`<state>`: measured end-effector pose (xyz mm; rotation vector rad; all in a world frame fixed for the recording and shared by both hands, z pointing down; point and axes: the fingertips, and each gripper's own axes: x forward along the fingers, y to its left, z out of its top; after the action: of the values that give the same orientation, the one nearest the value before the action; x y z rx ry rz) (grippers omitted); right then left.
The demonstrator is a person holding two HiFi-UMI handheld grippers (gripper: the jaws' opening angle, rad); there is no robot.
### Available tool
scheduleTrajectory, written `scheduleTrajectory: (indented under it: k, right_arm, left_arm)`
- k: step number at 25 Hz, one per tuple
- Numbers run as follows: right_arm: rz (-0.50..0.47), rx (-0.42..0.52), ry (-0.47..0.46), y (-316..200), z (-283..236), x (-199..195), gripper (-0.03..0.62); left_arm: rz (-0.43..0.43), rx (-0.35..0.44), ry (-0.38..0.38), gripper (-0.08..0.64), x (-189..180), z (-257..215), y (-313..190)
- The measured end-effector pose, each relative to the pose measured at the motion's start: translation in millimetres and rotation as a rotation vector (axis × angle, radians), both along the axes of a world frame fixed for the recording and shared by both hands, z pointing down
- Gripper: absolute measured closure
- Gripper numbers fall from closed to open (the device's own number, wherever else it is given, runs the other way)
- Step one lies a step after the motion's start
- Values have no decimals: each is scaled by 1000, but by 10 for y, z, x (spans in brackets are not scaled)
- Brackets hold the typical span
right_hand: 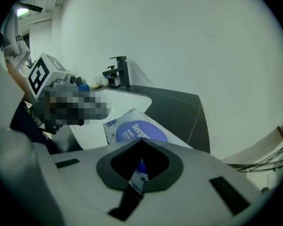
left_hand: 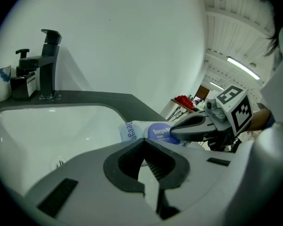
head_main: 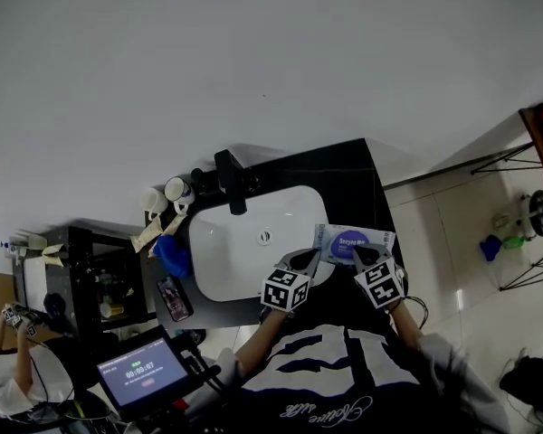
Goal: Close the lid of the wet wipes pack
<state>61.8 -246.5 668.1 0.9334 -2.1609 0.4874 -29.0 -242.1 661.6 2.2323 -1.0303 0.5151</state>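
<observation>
Just right of sink [head_main: 240, 247] on counter [head_main: 344, 174], wipes pack [head_main: 330, 237] is laid w/ right gripper [head_main: 367, 254] closed & empty on its blue lid [right_hand: 140, 132], left gripper [head_main: 309, 259] closed nearby; if pressed off-centre, pack could be shoved into sink, lid left unlatched.

Soft even daylight; fisheye edges darken, foreground blurred.

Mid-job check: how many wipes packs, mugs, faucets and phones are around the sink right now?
Wet wipes pack: 1
Mugs: 2
Faucet: 1
Phone: 1
Total: 5
</observation>
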Motion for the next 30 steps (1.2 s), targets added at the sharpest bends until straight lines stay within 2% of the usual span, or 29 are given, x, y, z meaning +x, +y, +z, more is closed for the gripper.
scheduleTrajectory:
  k: [8, 14, 23, 30]
  right_arm:
    - [200, 50, -170, 175, -370, -107, 597]
    - [374, 105, -269, 591, -642, -158, 597]
    - [513, 121, -262, 1368, -651, -48, 597]
    - [573, 153, -341, 1815, -748, 65, 597]
  left_arm:
    - [53, 61, 71, 560, -83, -326, 121]
    - [96, 112, 137, 560, -182, -622, 382]
    - [169, 114, 207, 561, -89, -775, 854]
    - [237, 169, 203, 560, 107, -990, 1384]
